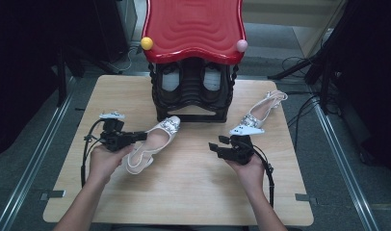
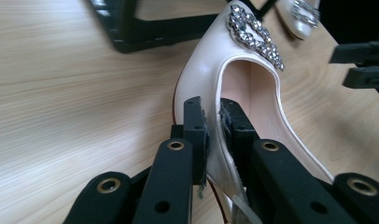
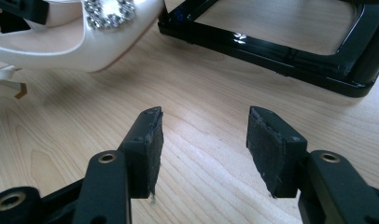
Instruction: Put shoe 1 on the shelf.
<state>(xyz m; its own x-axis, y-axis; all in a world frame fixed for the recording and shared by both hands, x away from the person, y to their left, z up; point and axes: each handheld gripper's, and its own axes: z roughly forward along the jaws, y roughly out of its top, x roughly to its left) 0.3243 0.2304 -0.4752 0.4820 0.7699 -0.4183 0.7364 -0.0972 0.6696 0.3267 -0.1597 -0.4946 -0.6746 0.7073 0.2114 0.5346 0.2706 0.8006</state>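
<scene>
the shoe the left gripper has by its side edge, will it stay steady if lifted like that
Probably not steady: the left gripper pinches only the thin side wall of the cream heeled shoe, so that wall may flex. The jewelled buckle sits far forward of the grip, so the toe likely dips. The glossy upper looks slippery.

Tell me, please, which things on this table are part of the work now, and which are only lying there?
In use:
- left gripper, shut on the side wall of the near shoe
- black shoe rack with a red top, right behind that shoe and probably where it is going

Lying about for now:
- second shoe, untouched at the right edge of the table
- right gripper, open over bare wood
</scene>
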